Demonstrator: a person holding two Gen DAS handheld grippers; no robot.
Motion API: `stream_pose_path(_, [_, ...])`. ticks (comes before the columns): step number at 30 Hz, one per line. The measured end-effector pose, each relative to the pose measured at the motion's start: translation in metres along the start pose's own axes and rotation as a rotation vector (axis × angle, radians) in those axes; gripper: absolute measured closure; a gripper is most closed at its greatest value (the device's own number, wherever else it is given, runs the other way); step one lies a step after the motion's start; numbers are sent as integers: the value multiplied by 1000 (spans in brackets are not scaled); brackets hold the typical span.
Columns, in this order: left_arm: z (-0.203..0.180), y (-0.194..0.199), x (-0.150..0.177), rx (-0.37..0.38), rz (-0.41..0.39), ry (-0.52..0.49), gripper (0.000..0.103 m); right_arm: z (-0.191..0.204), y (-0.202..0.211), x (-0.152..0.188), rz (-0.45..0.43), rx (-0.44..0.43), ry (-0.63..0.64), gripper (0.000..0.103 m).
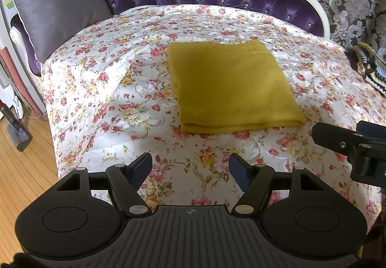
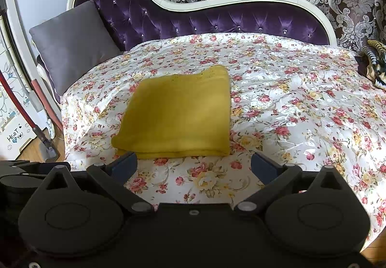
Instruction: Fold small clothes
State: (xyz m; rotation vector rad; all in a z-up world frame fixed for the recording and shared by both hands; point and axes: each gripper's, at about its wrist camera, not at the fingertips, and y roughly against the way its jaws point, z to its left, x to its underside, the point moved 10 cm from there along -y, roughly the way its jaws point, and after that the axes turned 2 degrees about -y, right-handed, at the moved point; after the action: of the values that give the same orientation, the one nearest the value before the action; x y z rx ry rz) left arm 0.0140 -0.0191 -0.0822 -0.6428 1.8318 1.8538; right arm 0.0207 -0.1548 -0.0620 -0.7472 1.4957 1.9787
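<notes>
- Both sets of fingers are spread and hold nothing: the left gripper [image 1: 190,166] and right gripper [image 2: 194,164] hang over the floral bedspread [image 1: 101,89], just short of the folded yellow garment's [image 1: 231,84] near edge.
- A pinch there could catch only the top layer and peel the fold open.
- The glossy bedspread may bunch into a grip, dragging the garment askew.

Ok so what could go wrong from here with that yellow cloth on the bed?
The yellow cloth lies folded on a glossy floral cover; a nudge might slide it or spread its layers. Both tools, left and right, are open near its front edge, so pinching there could also catch the cover.
</notes>
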Motion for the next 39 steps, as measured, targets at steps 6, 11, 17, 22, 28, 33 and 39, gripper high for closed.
stream_pose_path(6, [0,0,0,-5,1,0,34,1,0,0,-2,-4,1,2])
stream_pose_path(11, [1,0,0,-5,2,-5,34,2,-1,-1,-2,-10,3,2])
stream_pose_path(17, [0,1,-1,-6,-1,-9,35,2,-1,-1,-3,-9,1,2])
stream_pose_path(22, [-1,1,-1,-7,0,-9,34,2,-1,-2,-2,-11,2,2])
stream_pose_path(28, [-1,1,-1,-6,-1,-10,34,2,-1,-2,-3,-10,2,2])
stream_pose_path(33, [-1,1,-1,-6,0,-10,35,2,-1,-2,-3,-10,1,2])
stream_pose_path(39, [-2,2,0,-4,-2,-12,34,3,-1,-1,-1,-12,0,2])
